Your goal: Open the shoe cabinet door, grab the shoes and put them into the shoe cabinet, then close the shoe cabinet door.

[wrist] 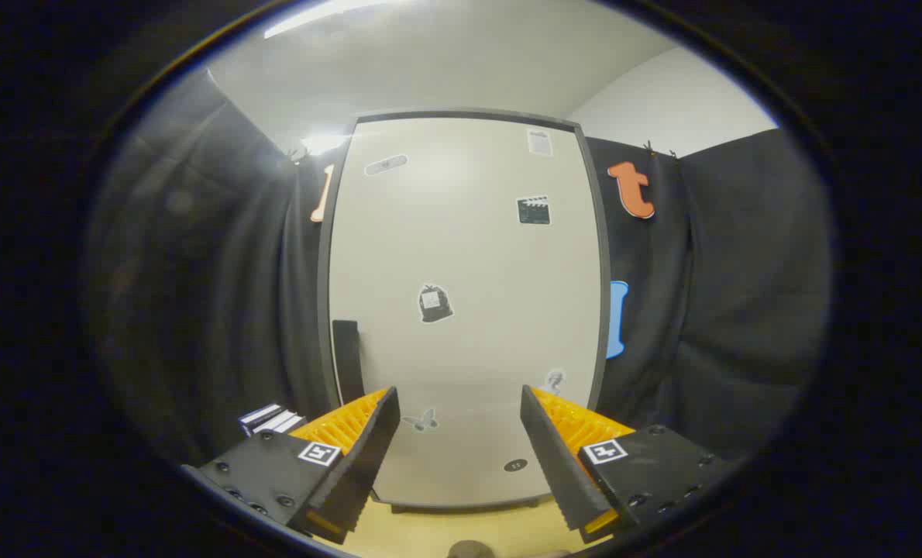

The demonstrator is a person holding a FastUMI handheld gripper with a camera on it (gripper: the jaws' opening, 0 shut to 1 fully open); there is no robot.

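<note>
The fingers of the gripper stand wide apart with nothing between them, pointed straight at the shoe cabinet door. That door is shut, a pale flat panel in a dark frame, so what the cabinet holds cannot be told. A dark handle runs upright along the door's left edge, just above the left finger. Small stickers dot the panel. Left of the cabinet, beside the left finger, sits a striped dark-and-white object. Light wooden floor lies below.
</note>
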